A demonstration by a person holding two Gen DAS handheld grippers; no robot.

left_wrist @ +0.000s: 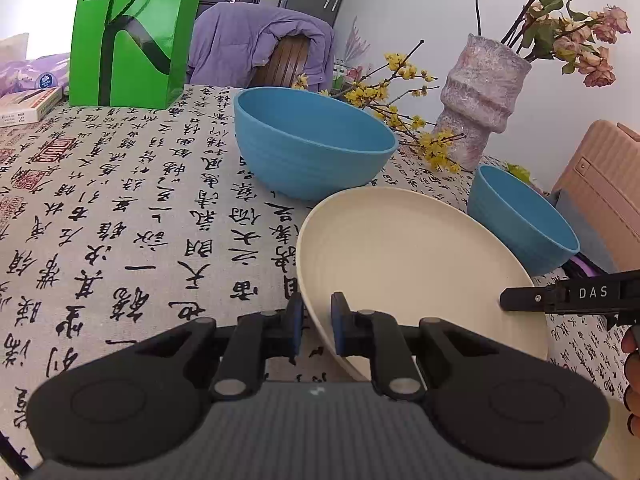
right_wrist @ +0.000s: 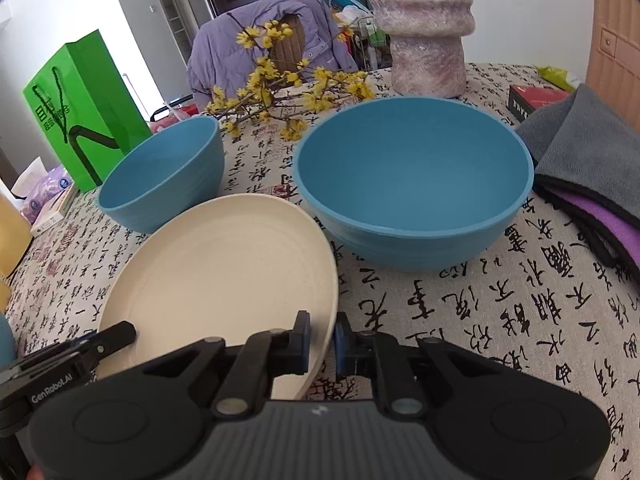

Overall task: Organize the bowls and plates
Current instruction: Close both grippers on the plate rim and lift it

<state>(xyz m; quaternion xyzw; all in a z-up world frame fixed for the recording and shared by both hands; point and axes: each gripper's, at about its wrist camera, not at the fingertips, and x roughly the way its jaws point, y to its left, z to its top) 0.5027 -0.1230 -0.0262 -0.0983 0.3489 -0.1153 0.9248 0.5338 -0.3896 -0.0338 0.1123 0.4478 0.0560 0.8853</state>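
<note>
- On the tabletop (left_wrist: 120, 208), covered by a pale cloth printed with black calligraphy and red seals, we are gripping a cream plate (left_wrist: 408, 256) from two sides.
- Our left gripper (left_wrist: 316, 326) is pinching the plate's near-left rim, one blue pad under the edge and one over it, jaws narrow.
- Our right gripper (right_wrist: 322, 338) is clamping the rim on the opposite side in the same way; in the left wrist view its black fingertip is showing at the plate's right edge.
- The plate is sitting tilted, its left edge raised off the cloth in the left wrist view.
- Two blue bowls are standing just behind the plate: one bowl (left_wrist: 312, 144) to the far left, another bowl (left_wrist: 520, 220) to the right, its base hidden behind the plate's rim.
- A mottled pink vase (left_wrist: 480, 100) with dried roses is standing behind the bowls, and a yellow flowering branch (left_wrist: 400, 100) is lying beside it.
- A green paper bag (left_wrist: 132, 32) is standing at the far left of the cloth, next to a small box (left_wrist: 28, 106).
- Folded grey and purple cloths (right_wrist: 580, 168) are lying at the right.
- Beyond the tabletop, a purple jacket (left_wrist: 248, 44) is hanging over a wooden chair, with a dark door and white walls behind.
</note>
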